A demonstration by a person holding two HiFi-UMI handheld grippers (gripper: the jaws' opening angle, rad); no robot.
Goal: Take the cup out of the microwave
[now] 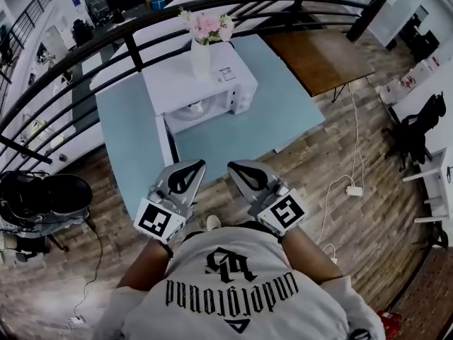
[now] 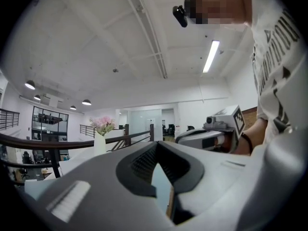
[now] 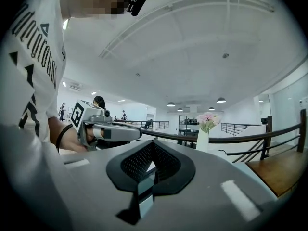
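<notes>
A white microwave (image 1: 212,83) stands on a pale blue table (image 1: 276,105), its front facing me. Its door (image 1: 165,146) hangs open at the left, seen edge-on. Inside the cavity a pale round shape (image 1: 192,110) shows; I cannot make out whether it is the cup. My left gripper (image 1: 195,166) and right gripper (image 1: 235,167) are held side by side short of the table's near edge, both pointing level at the microwave. Both are shut with nothing between the jaws. The left gripper (image 2: 157,144) and right gripper (image 3: 153,143) look the same in their own views.
A white vase of pink flowers (image 1: 202,44) stands on top of the microwave. A dark curved railing (image 1: 106,37) runs behind the table, and a brown table (image 1: 318,59) sits at the right. White cables and a socket strip (image 1: 352,190) lie on the wooden floor at the right.
</notes>
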